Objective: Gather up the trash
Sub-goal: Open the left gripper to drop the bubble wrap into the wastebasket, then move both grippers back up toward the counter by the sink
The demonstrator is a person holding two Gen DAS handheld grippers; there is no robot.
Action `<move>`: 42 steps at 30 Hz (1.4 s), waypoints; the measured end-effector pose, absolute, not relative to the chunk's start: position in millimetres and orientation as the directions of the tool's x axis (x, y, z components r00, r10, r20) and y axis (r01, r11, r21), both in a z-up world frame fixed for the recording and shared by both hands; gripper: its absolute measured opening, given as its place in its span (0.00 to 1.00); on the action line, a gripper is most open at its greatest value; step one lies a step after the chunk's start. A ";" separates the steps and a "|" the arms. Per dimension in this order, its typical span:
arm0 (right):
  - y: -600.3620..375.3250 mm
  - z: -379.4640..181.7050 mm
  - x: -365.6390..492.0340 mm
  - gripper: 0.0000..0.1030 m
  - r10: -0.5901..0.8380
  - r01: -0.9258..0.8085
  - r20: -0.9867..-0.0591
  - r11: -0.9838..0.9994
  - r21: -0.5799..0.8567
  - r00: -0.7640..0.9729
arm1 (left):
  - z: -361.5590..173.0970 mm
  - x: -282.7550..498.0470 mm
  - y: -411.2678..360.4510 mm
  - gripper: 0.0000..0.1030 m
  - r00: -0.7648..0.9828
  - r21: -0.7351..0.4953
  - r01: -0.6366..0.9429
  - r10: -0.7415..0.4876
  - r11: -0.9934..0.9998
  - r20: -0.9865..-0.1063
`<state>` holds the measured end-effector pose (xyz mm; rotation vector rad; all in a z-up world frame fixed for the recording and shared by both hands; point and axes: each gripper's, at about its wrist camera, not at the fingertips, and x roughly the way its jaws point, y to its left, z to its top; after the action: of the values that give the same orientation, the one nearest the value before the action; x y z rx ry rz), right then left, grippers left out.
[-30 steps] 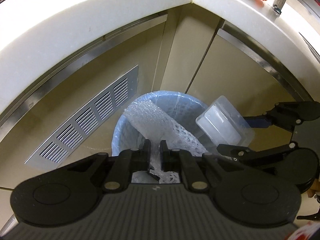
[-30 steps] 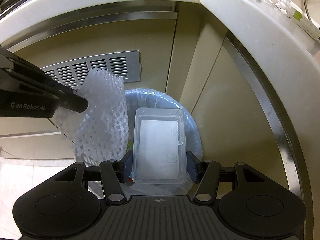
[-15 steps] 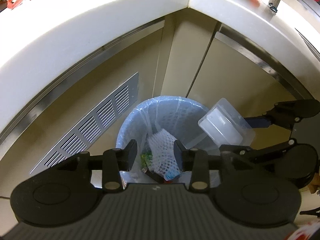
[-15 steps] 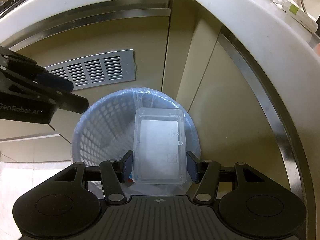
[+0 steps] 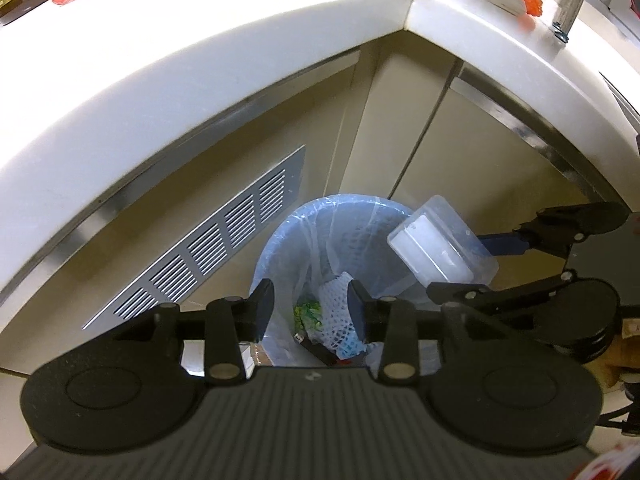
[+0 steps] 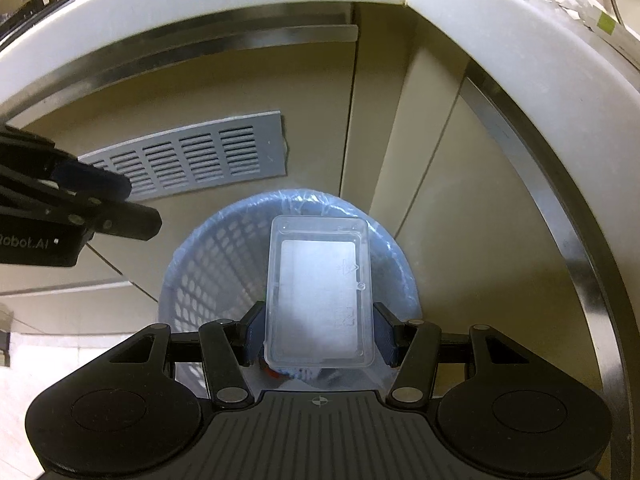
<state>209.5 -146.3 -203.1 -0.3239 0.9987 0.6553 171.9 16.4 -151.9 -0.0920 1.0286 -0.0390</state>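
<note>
A white countertop [image 5: 200, 92] curves across the top of both wrist views, over beige cabinet doors and a slatted metal vent [image 5: 208, 248] at about 9 o'clock. On the floor in the cabinet corner stands a blue mesh waste basket [image 6: 208, 276] lined with a thin plastic bag; white foam netting [image 5: 336, 312] and other scraps lie at the bottom.

The right gripper [image 6: 320, 332] is clenched on a clear plastic tray [image 6: 320, 292], its pads pressing the tray's two long sides near the close end. The tray's long axis runs from 6 to 12 o'clock along the fingers, and it hangs directly over the basket's mouth, toward the 3 o'clock side of the rim. Letting go here would likely drop it inside.

The left gripper [image 5: 310, 308] hovers over the same basket with fingers spread and nothing between them; the netting seen in the gap lies far below.
</note>
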 end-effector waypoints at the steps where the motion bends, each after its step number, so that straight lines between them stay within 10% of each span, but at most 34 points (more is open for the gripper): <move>1: -146.7 -202.2 209.9 0.54 0.381 -0.642 -0.846 0.764 0.061 0.373 | -151.6 171.6 17.3 0.35 0.516 -0.094 -0.013 -0.073 0.996 -0.853; 5: -142.2 -201.4 211.8 0.72 0.403 -0.640 -0.834 0.764 0.080 0.377 | -151.6 169.4 20.3 0.35 0.514 -0.091 -0.022 -0.067 0.996 -0.855; 22: -148.0 -183.6 201.0 0.72 0.409 -0.636 -0.825 0.768 0.081 0.390 | -137.1 159.2 24.4 0.35 0.547 -0.095 -0.016 -0.071 0.995 -0.834; 42: -198.4 -36.7 178.5 0.72 0.421 -0.495 -0.582 0.868 0.036 0.696 | -23.9 175.8 3.7 0.42 0.763 -0.164 0.055 -0.147 0.985 -0.630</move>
<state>178.5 -198.4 -36.7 -0.1267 0.6166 0.5119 175.8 3.7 -23.9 -0.1384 0.6952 -0.1104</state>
